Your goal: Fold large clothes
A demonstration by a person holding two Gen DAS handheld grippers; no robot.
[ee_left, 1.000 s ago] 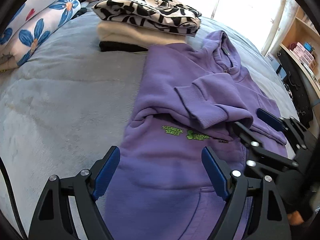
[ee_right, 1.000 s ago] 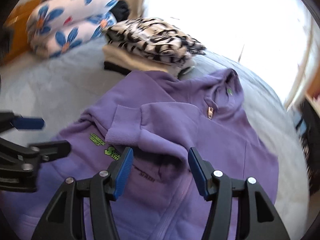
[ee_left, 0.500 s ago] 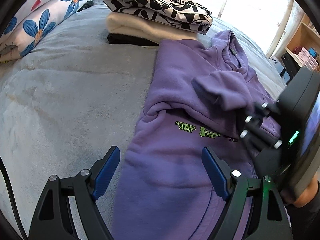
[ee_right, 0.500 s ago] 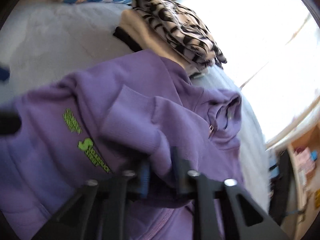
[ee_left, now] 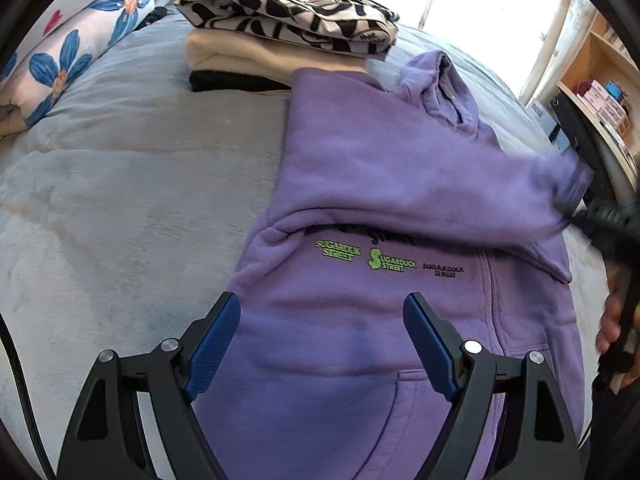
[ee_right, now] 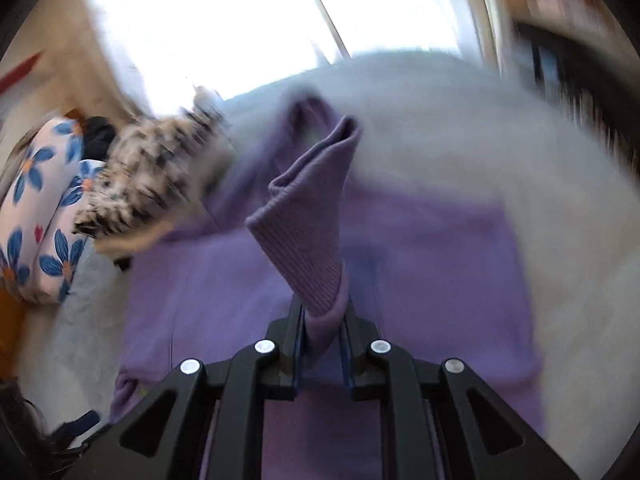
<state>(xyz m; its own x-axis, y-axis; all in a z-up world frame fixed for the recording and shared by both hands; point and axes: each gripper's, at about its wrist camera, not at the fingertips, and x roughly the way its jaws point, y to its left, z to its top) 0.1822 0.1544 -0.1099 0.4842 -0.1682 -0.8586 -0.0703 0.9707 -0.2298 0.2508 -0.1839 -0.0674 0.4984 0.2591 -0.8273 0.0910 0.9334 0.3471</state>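
A purple zip hoodie point(ee_left: 372, 304) with green lettering lies face up on the grey bed. My left gripper point(ee_left: 322, 340) is open and empty, hovering over the hoodie's lower front. My right gripper point(ee_right: 322, 340) is shut on the ribbed cuff of the hoodie's sleeve point(ee_right: 308, 216) and holds it up above the garment. In the left wrist view that sleeve point(ee_left: 460, 196) is stretched across the chest to the right, where the right gripper point(ee_left: 600, 220) shows blurred. The right wrist view is motion-blurred.
A stack of folded clothes point(ee_left: 288, 28), patterned black and white on top, sits at the far side of the bed point(ee_left: 120, 184). Flowered pillows point(ee_left: 68, 52) lie at the far left. Shelves and a desk point(ee_left: 600, 92) stand at the right.
My right gripper closed on the sleeve cuff and pulled it up and to the right, stretching the sleeve across the hoodie. My left gripper stayed open over the lower front.
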